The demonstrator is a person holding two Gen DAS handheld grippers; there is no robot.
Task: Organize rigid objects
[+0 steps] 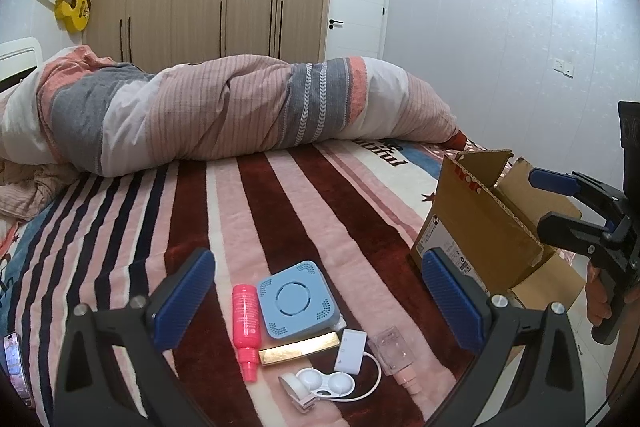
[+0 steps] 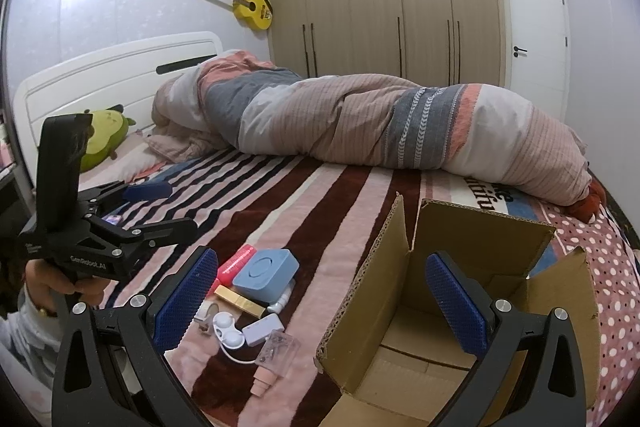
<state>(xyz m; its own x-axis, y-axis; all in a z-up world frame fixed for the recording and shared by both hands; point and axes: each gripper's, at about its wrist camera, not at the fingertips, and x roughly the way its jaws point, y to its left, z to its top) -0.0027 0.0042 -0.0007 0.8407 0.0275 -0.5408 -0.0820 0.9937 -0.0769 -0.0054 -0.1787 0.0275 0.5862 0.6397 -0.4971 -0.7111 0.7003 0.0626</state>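
Observation:
A cluster of small items lies on the striped bed: a blue square device (image 1: pixel 295 300) (image 2: pixel 266 272), a pink bottle (image 1: pixel 246 327) (image 2: pixel 236 263), a gold bar (image 1: pixel 300 345) (image 2: pixel 239 301), a white adapter with cable (image 1: pixel 349 349) (image 2: pixel 262 331), a white lens case (image 1: pixel 324 382) (image 2: pixel 228 329) and a clear bottle with a pink cap (image 1: pixel 394 349) (image 2: pixel 274 357). An open cardboard box (image 1: pixel 486 227) (image 2: pixel 460 291) stands to their right. My left gripper (image 1: pixel 318 303) hovers open above the cluster. My right gripper (image 2: pixel 322 301) is open over the box's left wall, holding nothing.
A rolled striped duvet (image 1: pixel 224 111) lies across the far half of the bed. A phone (image 1: pixel 16 367) rests at the bed's left edge. A green plush (image 2: pixel 105 139) sits by the headboard. Wardrobes and a door stand behind. A hand (image 2: pixel 52 285) holds the left gripper.

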